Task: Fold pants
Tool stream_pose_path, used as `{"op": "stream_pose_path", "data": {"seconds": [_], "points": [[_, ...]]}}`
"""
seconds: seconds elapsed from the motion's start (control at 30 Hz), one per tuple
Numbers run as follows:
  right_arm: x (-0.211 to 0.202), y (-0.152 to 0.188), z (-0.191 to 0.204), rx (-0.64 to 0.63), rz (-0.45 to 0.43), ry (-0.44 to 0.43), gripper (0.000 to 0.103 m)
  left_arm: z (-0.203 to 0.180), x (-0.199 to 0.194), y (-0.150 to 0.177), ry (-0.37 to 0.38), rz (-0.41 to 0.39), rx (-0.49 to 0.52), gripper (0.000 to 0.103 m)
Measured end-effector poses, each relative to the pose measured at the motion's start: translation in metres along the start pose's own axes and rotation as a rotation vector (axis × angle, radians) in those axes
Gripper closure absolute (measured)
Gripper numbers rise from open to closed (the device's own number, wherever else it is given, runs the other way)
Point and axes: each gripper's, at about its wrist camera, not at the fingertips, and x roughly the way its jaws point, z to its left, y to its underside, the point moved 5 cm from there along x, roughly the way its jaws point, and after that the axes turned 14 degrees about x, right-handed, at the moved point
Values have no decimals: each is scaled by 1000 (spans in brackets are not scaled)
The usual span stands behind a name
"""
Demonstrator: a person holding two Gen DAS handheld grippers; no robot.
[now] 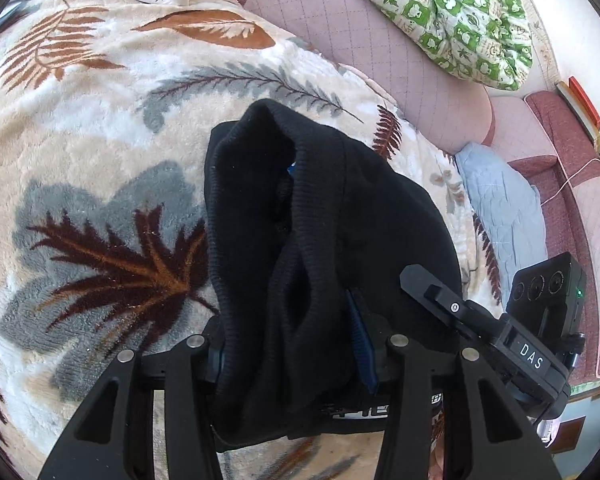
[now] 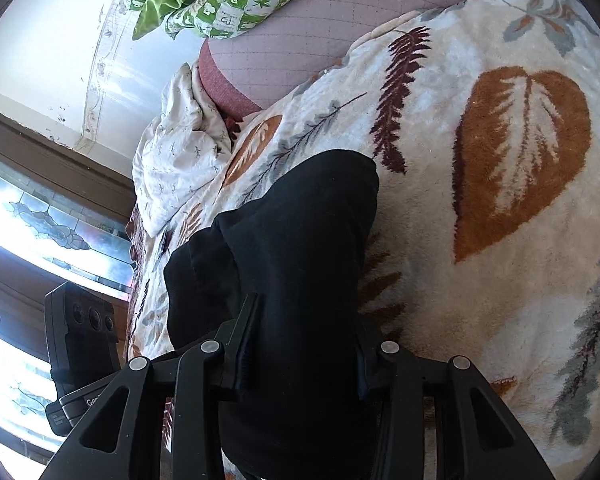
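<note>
The black pants [image 1: 320,216] hang bunched over the leaf-patterned blanket [image 1: 100,160], with the ribbed waistband uppermost in the left wrist view. My left gripper [image 1: 296,344] is shut on the black fabric, which fills the gap between its jaws. My right gripper shows at the right of that view [image 1: 440,292]. In the right wrist view the pants [image 2: 300,248] drape between the jaws of my right gripper [image 2: 300,360], which is shut on them. The blanket [image 2: 500,160] lies beneath. The lower part of the pants is hidden behind the grippers.
A pink quilted sofa back [image 1: 360,28] runs behind the blanket, with a green checked quilt [image 1: 452,12] on it. A light blue cloth [image 1: 500,208] lies at the right. A white floral pillow [image 2: 180,140] and a window [image 2: 40,220] are at the left.
</note>
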Motion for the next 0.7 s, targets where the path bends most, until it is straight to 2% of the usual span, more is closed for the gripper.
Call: {"op": "stream_pose_path", "data": {"seconds": [0.1, 0.23, 0.27, 0.37, 0.47, 0.57, 0.7], "points": [[2, 0, 2, -12, -6, 17, 55, 4, 1, 1, -3, 8, -16, 52], [-9, -2, 5, -51, -77, 103, 29, 12, -21, 3, 10, -23, -21, 48], [-16, -4, 6, -53, -101, 101, 27, 14, -28, 2, 7, -36, -18, 47], [-41, -8, 11, -58, -179, 101, 25, 19, -58, -1, -57, -96, 7, 47], [-61, -7, 22, -103, -234, 132, 25, 19, -76, -12, -60, -136, 15, 43], [-70, 6, 38, -152, -254, 121, 25, 11, -79, -27, -52, -147, 38, 43], [-70, 32, 55, -243, -268, 141, 25, -5, -60, -42, -58, -119, 93, 43]]}}
